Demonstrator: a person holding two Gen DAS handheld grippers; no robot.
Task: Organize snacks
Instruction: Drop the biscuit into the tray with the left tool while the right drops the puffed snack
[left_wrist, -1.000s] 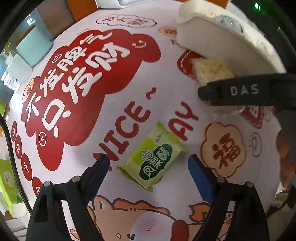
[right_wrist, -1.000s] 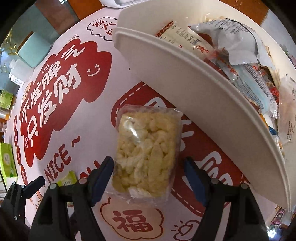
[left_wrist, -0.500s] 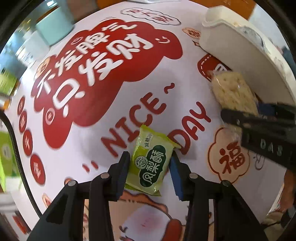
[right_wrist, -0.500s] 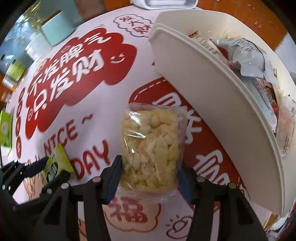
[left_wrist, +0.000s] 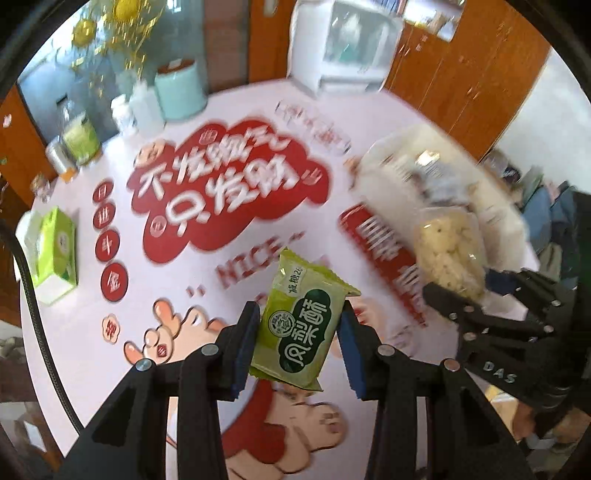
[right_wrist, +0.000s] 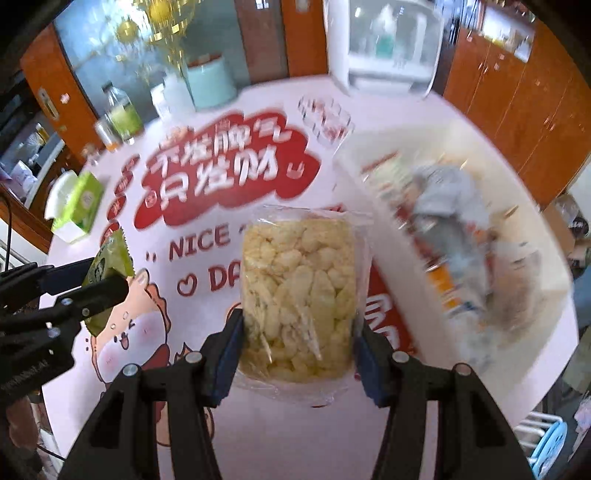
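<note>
Desk (left_wrist: 110, 332) under a red-printed cloth carries a white bin (right_wrist: 532, 221) of snacks. Right gripper (right_wrist: 297, 332) jaws clench a puffed-snack bag (right_wrist: 299, 295); left gripper (left_wrist: 299, 328) jaws clench a green packet (left_wrist: 301, 332), both lifted off the desk.

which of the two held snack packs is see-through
The puffed snack pack in the right gripper: clear film, pale yellow pieces visible. The left gripper's green pastry pack is opaque.
</note>
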